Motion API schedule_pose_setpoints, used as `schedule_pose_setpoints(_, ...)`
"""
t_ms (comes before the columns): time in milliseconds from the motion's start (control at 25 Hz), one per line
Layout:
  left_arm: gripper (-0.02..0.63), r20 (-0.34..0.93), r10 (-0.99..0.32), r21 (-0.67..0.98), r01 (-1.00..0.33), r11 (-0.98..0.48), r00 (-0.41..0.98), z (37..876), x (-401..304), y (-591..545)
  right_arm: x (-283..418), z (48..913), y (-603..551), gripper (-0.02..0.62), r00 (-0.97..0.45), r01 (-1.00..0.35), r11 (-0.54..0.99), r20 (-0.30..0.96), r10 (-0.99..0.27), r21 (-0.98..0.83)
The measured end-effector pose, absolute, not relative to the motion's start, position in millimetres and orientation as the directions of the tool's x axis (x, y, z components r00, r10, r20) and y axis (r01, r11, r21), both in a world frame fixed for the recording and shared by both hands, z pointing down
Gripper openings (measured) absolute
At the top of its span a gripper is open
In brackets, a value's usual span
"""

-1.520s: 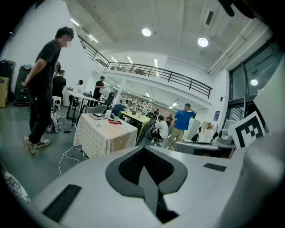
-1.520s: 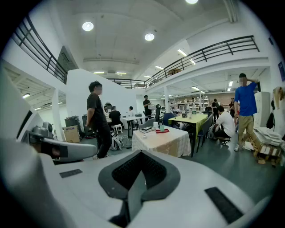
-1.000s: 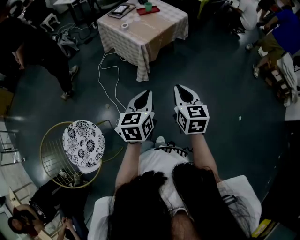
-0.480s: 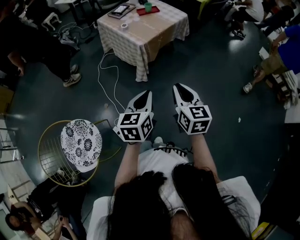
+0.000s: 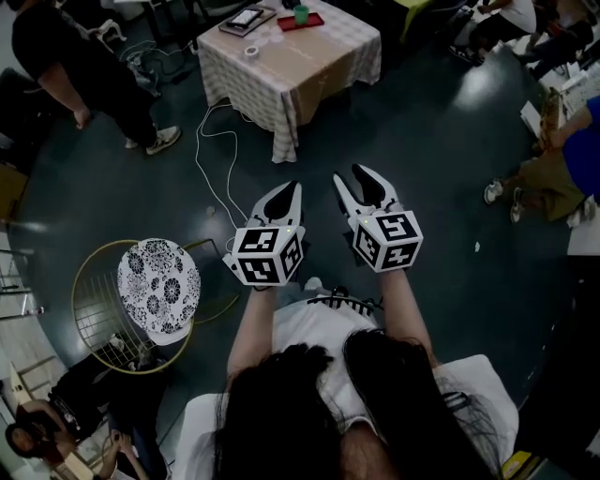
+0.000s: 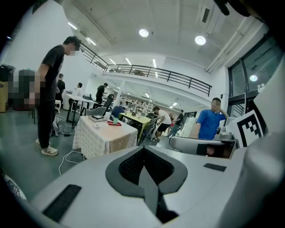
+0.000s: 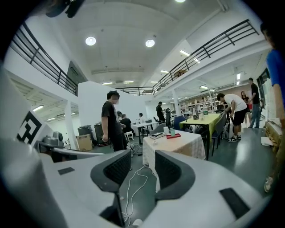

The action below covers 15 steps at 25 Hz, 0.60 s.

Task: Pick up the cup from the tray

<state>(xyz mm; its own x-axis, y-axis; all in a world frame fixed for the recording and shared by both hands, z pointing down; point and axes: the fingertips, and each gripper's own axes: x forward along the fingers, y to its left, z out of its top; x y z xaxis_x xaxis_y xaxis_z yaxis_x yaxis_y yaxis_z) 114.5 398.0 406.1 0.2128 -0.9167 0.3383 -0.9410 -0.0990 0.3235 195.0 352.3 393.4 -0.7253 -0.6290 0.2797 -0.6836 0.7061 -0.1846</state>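
cup [image 5: 300, 13] sits on the red tray [image 5: 298, 22] at the far edge of the checked table [image 5: 300, 66] — both grippers hang well short of that table. left gripper [image 5: 294, 187] is closed, empty; right gripper [image 5: 350, 175] has just been opening, jaws apart, nothing between them. best to walk up to the table first, then come in level at the cup's side. whether it has a handle is too small to tell.

**An open lab hall with a balcony**

Ahead of the right gripper [image 7: 142, 167], a clothed table [image 7: 176, 144] is standing on a dark glossy floor [image 7: 240, 160], cables [image 7: 133, 178] trailing beside it. Beyond it, people [image 7: 231, 109] are gathering at long desks [image 7: 205, 120]. A railed balcony [image 7: 209, 49] is running overhead, and round ceiling lights [image 7: 91, 41] are glowing above.
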Motion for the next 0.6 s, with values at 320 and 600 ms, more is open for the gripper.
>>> schedule_pose_setpoints(320, 0.005, 0.331, -0.919, 0.31, -0.944, -0.11, 0.216, 408, 81, 348, 171, 398, 311, 0.172, -0.713, -0.697, 0.695, 0.284, -0.642, -0.176)
schedule_pose_setpoints(600, 0.005, 0.341, -0.912, 0.326, -0.938, -0.113, 0.228, 409, 52, 297, 146, 399, 264, 0.172, -0.699, -0.708, 0.687, 0.305, -0.647, -0.164)
